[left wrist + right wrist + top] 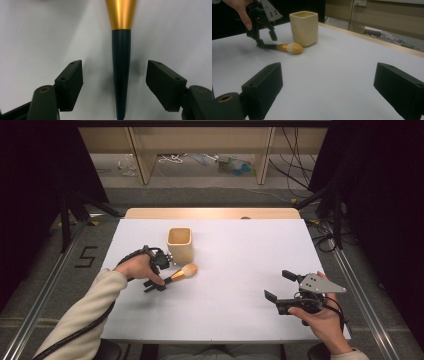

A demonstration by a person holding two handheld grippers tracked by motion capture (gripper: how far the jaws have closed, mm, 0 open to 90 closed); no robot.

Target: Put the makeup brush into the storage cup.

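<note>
A makeup brush (181, 272) with a dark handle, gold ferrule and tan bristle head lies on the white table (240, 255), just in front of a cream square cup (180, 244). My left gripper (156, 285) is open, and in the left gripper view its jaws stand on either side of the brush handle (121, 75) without touching it. The right gripper view shows the brush (288, 47) and the cup (304, 28) far off, with the left gripper (265, 40) over the handle. My right gripper (280, 286) is open near the table's front right, holding nothing.
Beyond the table's far wooden edge (210, 213) stand shelf legs and cables on the floor. Dark curtains and tripod legs flank both sides. The number 5 (86, 256) is marked on the floor at the left.
</note>
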